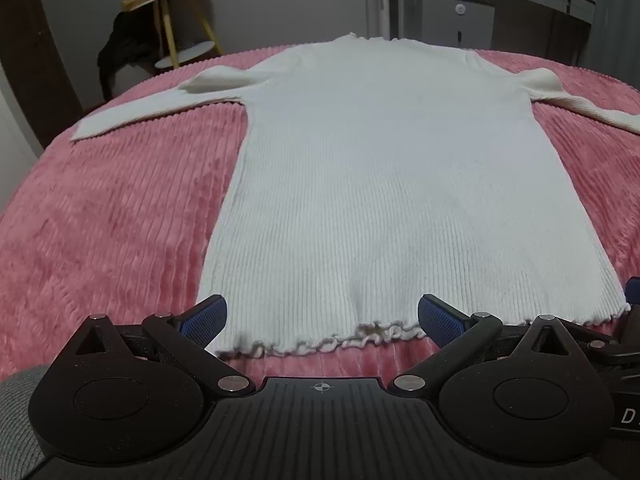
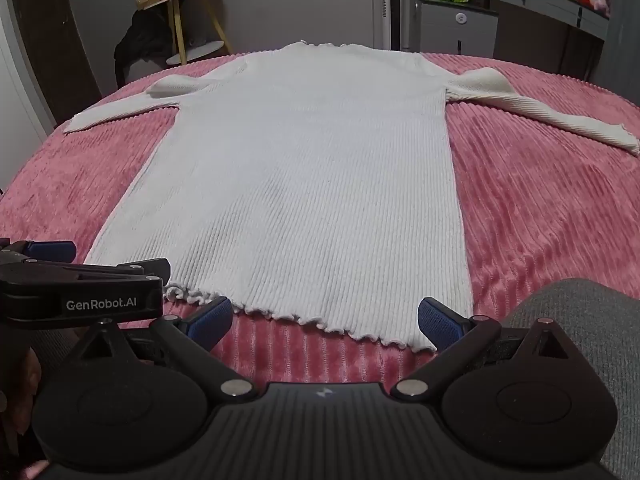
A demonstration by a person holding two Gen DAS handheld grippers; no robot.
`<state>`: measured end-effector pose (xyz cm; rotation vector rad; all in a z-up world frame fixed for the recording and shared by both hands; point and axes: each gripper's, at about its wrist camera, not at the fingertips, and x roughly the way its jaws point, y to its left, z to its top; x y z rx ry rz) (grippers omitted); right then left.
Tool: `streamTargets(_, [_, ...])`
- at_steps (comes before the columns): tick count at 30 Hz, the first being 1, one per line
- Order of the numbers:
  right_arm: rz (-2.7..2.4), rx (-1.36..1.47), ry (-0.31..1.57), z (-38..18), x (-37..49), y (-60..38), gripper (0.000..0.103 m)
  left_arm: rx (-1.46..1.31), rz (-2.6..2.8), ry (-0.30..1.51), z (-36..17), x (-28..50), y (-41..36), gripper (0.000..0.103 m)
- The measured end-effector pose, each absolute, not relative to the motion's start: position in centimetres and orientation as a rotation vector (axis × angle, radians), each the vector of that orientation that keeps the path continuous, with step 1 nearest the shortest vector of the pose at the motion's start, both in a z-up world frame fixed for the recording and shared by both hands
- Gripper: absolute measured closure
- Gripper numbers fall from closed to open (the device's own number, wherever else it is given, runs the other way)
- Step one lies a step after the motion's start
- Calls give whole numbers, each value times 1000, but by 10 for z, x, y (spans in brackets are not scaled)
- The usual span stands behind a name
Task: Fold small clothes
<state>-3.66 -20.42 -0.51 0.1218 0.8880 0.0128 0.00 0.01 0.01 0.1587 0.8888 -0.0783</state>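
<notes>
A white ribbed long-sleeved knit top (image 1: 384, 184) lies flat on a pink ribbed bedspread (image 1: 120, 208), hem toward me, collar at the far side, both sleeves spread out sideways. It also shows in the right wrist view (image 2: 312, 184). My left gripper (image 1: 322, 318) is open and empty, its blue-padded fingers just above the left part of the frilled hem. My right gripper (image 2: 325, 318) is open and empty at the right part of the hem. The left gripper's body (image 2: 80, 284) appears at the left edge of the right wrist view.
The pink bedspread (image 2: 540, 208) runs wide on both sides of the top. Behind the bed stand a yellow-legged shelf (image 1: 176, 20) with dark clothing, a grey wall and a grey cabinet (image 1: 452, 20). A grey-clad knee (image 2: 580, 320) sits at the right.
</notes>
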Motion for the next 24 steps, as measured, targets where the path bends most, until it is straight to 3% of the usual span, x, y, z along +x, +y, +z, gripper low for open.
streamTargets(24, [11,119,878,-3,-37,-204,4,155,-80,891,0,0,0,0])
